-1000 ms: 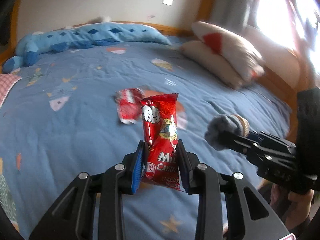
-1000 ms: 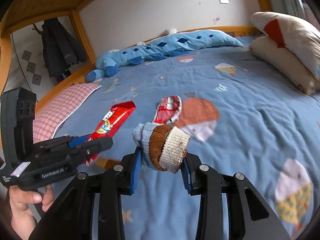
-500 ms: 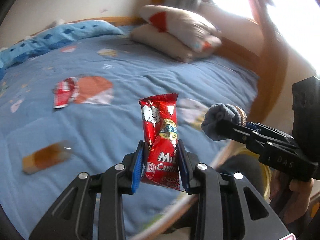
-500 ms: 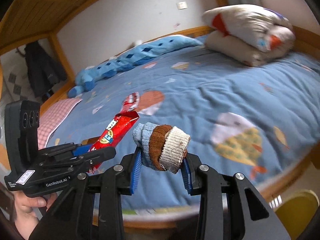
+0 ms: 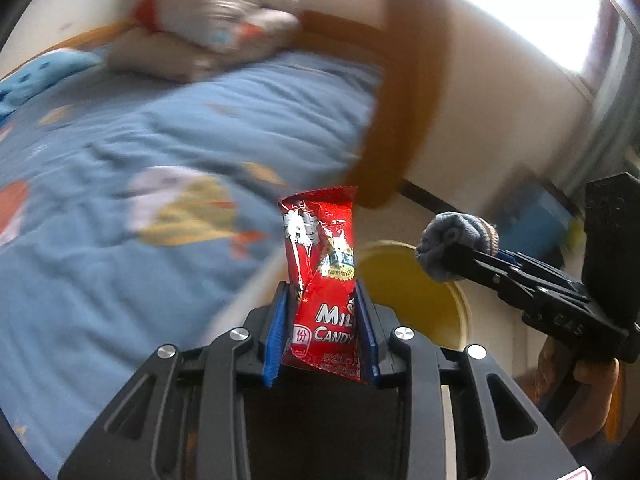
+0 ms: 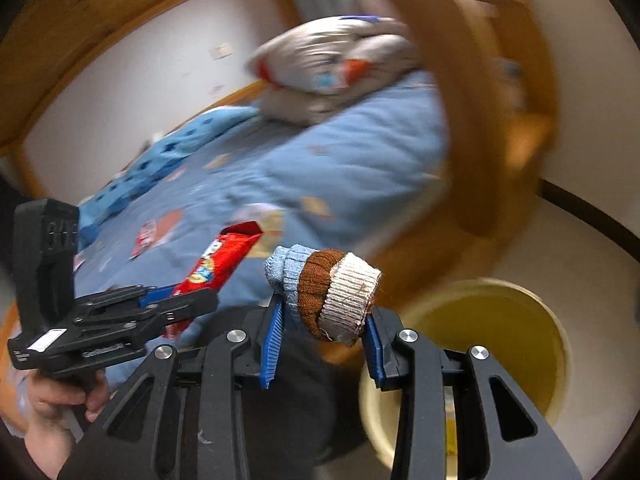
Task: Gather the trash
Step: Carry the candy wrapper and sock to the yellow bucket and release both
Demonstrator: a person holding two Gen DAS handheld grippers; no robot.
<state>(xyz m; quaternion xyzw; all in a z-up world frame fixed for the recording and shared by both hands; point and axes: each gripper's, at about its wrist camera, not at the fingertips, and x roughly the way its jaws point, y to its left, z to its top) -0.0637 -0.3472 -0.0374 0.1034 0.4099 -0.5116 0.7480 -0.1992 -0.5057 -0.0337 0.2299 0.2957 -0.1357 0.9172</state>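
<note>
Candy wrapper is clamped upright in the left gripper, both pads pressed on its lower half; rolled-up sock is clamped the same way in the right gripper. Change over the last second: both views have swung off the bed toward the floor beside it, and a yellow bin is now in frame, just past the bed's wooden post. In the left view the bin sits right behind the wrapper, with the right gripper and sock out over its rim. One more red wrapper lies back on the bed, well apart from both grippers. Heavy motion blur, so the swing looks unfinished. Judgement: carry phase nearly done, release over the bin comes next, then back for the remaining wrapper.
</note>
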